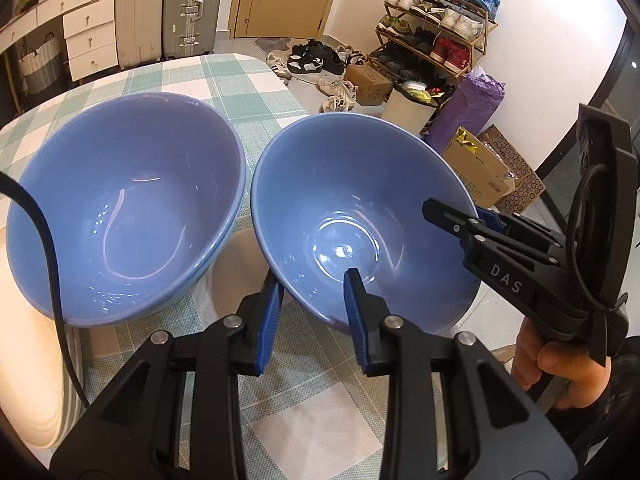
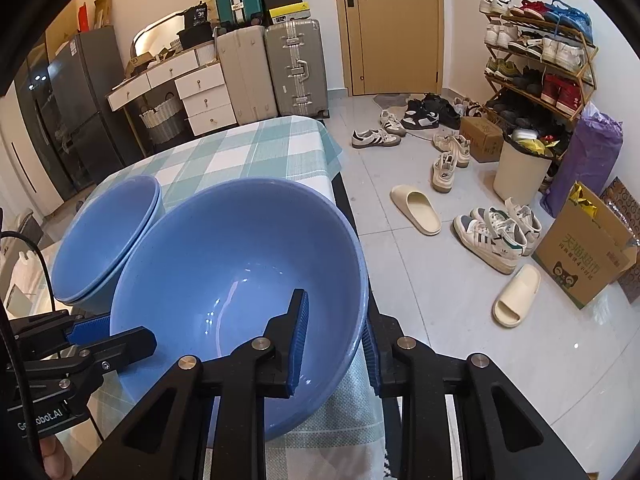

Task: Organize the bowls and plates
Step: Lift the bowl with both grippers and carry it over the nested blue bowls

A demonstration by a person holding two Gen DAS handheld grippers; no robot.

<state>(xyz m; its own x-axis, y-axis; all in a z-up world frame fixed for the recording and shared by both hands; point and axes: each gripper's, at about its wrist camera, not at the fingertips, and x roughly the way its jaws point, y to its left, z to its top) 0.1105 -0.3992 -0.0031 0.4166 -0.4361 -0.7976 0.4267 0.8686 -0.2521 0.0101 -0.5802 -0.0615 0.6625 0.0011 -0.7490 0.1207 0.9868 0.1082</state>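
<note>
Both the left gripper (image 1: 312,312) and right gripper (image 2: 336,340) pinch the blue bowl (image 1: 360,216) on the checked tablecloth (image 1: 240,80), shoe rack (image 1: 436,28) upper right.

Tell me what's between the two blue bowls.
Only a narrow strip of checked tablecloth separates the single bowl from the stacked bowls; the left wrist view shows it best.

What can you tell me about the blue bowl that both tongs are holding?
The blue bowl looks like glazed ceramic, glossy and empty, with faint speckles. It stands on the checked tablecloth near the table's edge, close beside a stack of similar bowls. The left tongs and the right tongs each clamp its rim, one pad inside and one outside.
</note>
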